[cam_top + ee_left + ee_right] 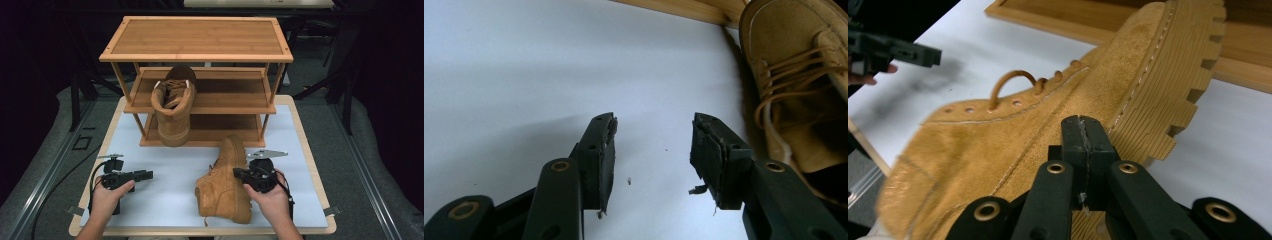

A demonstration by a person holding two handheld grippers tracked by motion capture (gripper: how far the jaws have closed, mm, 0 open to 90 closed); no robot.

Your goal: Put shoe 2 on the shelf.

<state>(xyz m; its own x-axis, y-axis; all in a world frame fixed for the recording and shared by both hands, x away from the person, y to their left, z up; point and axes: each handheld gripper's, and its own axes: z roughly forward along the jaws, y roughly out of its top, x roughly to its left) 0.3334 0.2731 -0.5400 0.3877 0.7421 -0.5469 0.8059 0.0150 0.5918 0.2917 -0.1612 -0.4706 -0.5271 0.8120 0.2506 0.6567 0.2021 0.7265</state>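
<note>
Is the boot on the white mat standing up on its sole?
No, the boot lies on its side on the white mat, its ridged sole facing sideways.

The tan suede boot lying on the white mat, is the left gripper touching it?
Apart. In the high view, bare white mat separates the left gripper from the tan suede boot; the left gripper view shows its open jaws holding nothing.

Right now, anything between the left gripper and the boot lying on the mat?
Nothing visible. The left gripper sits open on the white mat, jaws aimed at the lying boot, with only bare mat between them. The right gripper is shut and sits against the boot's far, sole side, out of that path.
</note>
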